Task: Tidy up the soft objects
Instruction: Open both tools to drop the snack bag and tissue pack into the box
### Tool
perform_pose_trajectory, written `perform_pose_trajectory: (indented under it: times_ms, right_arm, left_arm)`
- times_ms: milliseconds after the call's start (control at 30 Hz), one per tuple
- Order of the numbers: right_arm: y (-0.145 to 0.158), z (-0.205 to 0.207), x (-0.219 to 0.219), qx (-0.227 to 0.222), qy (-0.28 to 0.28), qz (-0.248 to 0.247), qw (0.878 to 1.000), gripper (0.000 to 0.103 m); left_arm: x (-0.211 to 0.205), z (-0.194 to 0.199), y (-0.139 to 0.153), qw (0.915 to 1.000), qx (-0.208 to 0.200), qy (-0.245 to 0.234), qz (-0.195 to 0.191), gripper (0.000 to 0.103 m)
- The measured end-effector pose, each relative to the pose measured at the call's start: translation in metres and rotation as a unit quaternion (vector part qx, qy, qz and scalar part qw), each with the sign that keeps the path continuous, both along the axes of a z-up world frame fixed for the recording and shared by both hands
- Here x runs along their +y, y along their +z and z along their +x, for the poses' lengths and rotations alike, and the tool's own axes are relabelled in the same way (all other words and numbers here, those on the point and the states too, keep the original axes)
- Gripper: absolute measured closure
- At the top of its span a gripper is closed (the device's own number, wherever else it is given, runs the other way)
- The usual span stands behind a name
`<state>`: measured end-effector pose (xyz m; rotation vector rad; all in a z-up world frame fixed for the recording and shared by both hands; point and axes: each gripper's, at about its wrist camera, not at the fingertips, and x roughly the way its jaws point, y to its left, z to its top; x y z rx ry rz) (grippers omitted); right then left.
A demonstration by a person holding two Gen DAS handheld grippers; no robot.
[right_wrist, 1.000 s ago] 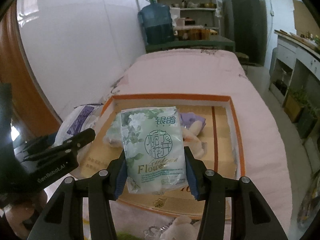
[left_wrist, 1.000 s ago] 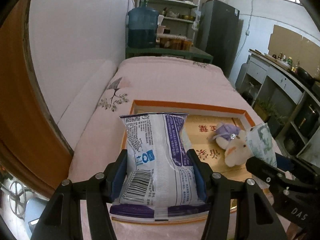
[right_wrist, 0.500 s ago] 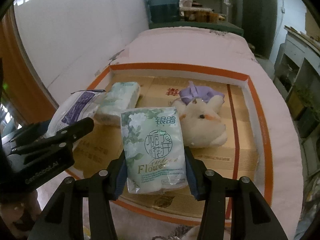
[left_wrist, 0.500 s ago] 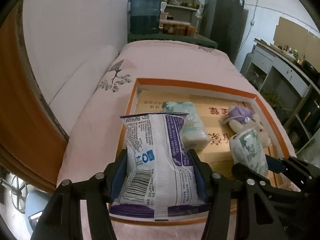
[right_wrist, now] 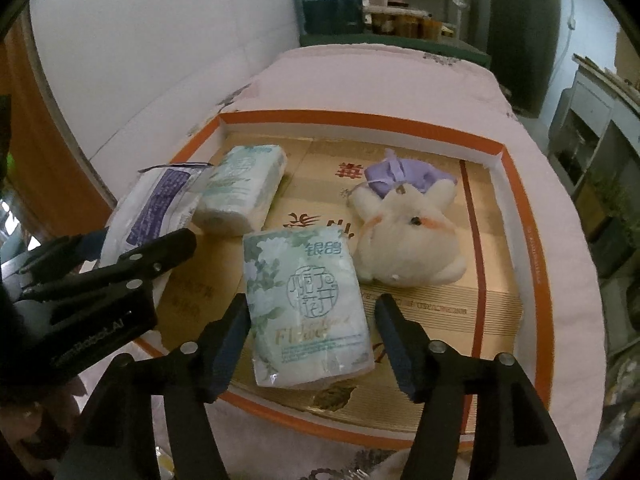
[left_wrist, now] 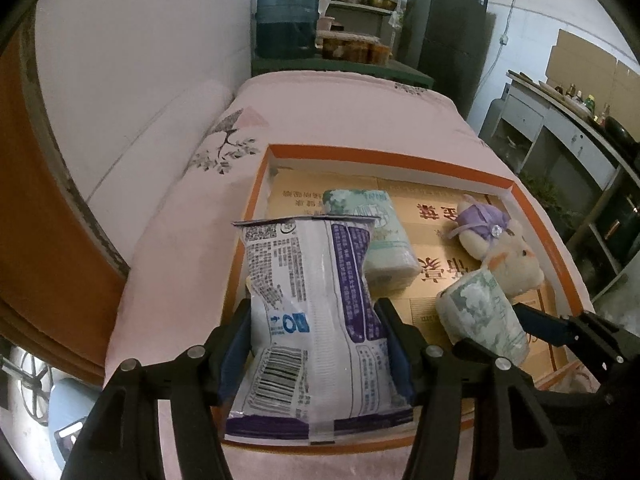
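My left gripper (left_wrist: 316, 344) is shut on a white and purple plastic packet (left_wrist: 316, 320), held over the near left edge of the orange-rimmed cardboard tray (left_wrist: 380, 156). My right gripper (right_wrist: 312, 332) is open, its jaws apart on either side of a green floral tissue pack (right_wrist: 308, 304) that lies in the tray (right_wrist: 532, 264). A second green tissue pack (right_wrist: 240, 188) and a white plush rabbit with a purple hat (right_wrist: 408, 224) lie in the tray. The left gripper and its packet (right_wrist: 160, 208) show at the left of the right wrist view.
The tray lies on a pink bedcover (left_wrist: 340, 112). A white wall (left_wrist: 140, 60) runs along the left. A blue water jug (left_wrist: 286, 20), shelves and a dark fridge (left_wrist: 444, 36) stand behind the bed. Cabinets (left_wrist: 568, 152) line the right.
My right gripper has lowered the green tissue pack into the tray and opened off it. My left gripper still holds the packet and has moved forward over the tray edge.
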<state>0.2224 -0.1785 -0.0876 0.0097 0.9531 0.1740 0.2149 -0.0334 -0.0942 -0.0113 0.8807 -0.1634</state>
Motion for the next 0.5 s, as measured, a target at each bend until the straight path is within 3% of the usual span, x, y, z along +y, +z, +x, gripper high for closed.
perform_pose_trajectory:
  times_ms: [500]
  right_arm:
    - [0.023,-0.024,-0.007,-0.027,-0.005,0.014,1.0,0.036]
  left_arm:
    - [0.011,-0.021,0.024,0.9994,-0.033,0.01,-0.01,0.04]
